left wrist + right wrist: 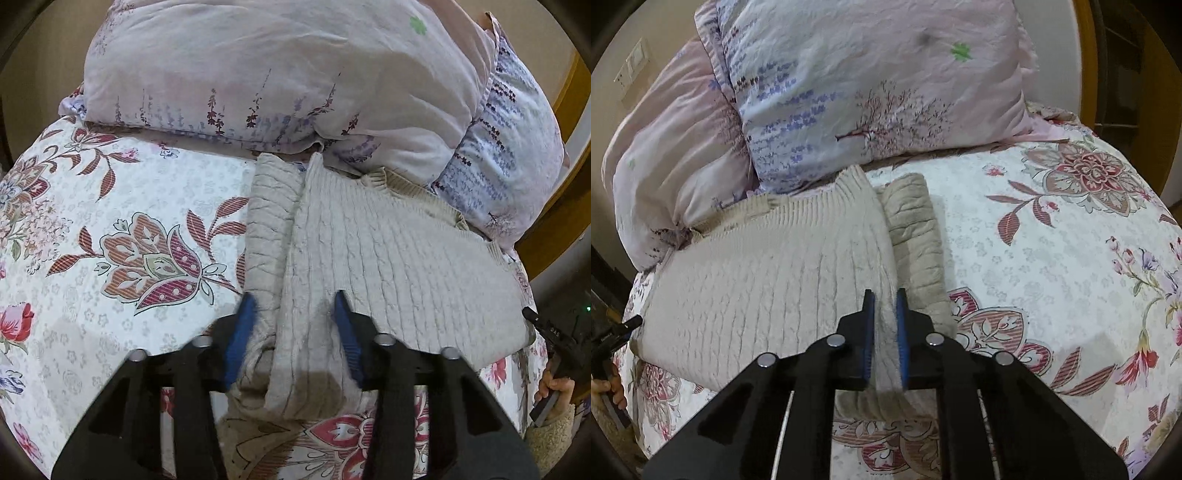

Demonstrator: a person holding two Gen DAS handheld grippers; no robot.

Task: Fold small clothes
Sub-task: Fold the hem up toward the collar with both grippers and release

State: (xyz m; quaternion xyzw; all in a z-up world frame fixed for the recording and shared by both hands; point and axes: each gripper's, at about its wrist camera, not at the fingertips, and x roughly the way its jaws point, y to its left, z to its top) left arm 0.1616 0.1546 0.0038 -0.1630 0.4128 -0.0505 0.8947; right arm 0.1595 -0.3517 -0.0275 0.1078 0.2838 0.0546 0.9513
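The right claw (885, 314) is pinching a raised fold of the cream sweater (768, 280) — blue pads nearly together on the knit. The left claw (295, 317) is gaping wide, straddling the sweater's (388, 258) edge. The sweater is lying on the flowered bed (1052, 258), pillows (849, 85) sitting at twelve o'clock.

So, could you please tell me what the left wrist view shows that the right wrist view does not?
Only the left view: the left gripper open, its pads astride a bunched edge of the sweater.

Only the right view: the right gripper pinching a sweater fold, and wall switches.

Both: the sweater on the floral sheet, pillows behind, and a hand at the edge.
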